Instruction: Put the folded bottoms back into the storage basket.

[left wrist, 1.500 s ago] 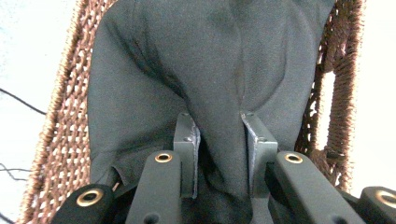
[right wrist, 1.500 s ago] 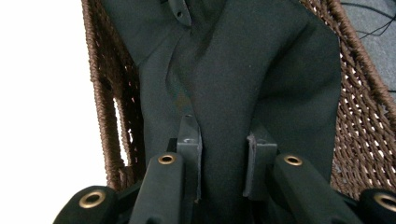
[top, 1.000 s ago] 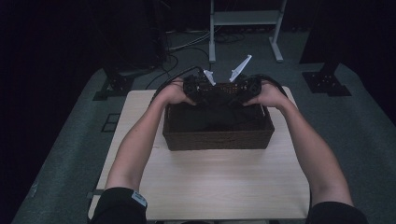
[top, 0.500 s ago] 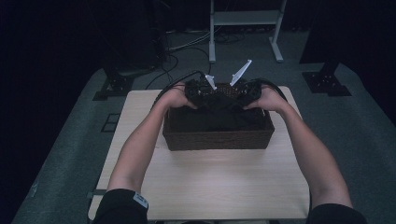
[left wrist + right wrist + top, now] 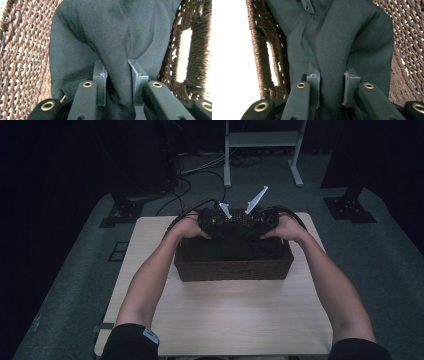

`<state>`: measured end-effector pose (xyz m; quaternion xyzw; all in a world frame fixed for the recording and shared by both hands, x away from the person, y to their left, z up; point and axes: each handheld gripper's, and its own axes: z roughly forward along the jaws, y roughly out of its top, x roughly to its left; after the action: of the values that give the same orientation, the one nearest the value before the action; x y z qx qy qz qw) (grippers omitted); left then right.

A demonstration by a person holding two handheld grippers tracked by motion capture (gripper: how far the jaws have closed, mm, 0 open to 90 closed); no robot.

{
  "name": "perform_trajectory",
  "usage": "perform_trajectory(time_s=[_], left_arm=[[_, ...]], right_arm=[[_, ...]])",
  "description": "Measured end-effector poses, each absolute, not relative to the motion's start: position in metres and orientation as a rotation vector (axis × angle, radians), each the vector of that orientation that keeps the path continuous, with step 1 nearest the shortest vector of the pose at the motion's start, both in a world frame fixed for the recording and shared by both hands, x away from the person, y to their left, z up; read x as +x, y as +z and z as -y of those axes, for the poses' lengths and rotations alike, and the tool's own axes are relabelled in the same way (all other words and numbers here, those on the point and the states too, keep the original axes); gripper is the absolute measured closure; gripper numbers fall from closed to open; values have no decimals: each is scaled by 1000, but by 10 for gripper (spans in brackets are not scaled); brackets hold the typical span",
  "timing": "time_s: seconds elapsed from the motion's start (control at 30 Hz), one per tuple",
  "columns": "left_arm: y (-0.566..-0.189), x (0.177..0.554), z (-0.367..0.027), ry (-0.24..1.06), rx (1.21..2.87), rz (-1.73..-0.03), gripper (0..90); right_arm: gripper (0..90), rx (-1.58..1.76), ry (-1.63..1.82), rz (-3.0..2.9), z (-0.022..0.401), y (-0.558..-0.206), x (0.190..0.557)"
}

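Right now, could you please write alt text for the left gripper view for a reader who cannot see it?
The left gripper pinches a fold of dark cloth between its two jaws, inside a brown woven basket. A handle opening in the basket wall shows bright at the right.

- Left gripper (image 5: 212, 221) by the table's far edge, jaws clamped, forearm stretched forward.
- Right gripper (image 5: 265, 221) level with it, jaws clamped, forearm stretched forward.

A pale wooden table (image 5: 225, 320) stands on grey carpet (image 5: 75, 285). Beyond its far edge, black cables (image 5: 195, 172) trail across the floor to a white metal stand (image 5: 262, 140). Dark stand feet sit far left (image 5: 120, 212) and far right (image 5: 350, 210).
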<state>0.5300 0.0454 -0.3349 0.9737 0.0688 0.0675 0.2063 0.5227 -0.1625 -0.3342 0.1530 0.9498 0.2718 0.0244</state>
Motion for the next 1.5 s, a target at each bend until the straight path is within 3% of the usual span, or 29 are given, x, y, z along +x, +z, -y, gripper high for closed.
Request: perform_trajectory(time_s=[1.5], left_arm=[[-378, 533, -41, 180, 2747, -234, 712]], right_arm=[[717, 576, 774, -3000, 160, -377, 529]])
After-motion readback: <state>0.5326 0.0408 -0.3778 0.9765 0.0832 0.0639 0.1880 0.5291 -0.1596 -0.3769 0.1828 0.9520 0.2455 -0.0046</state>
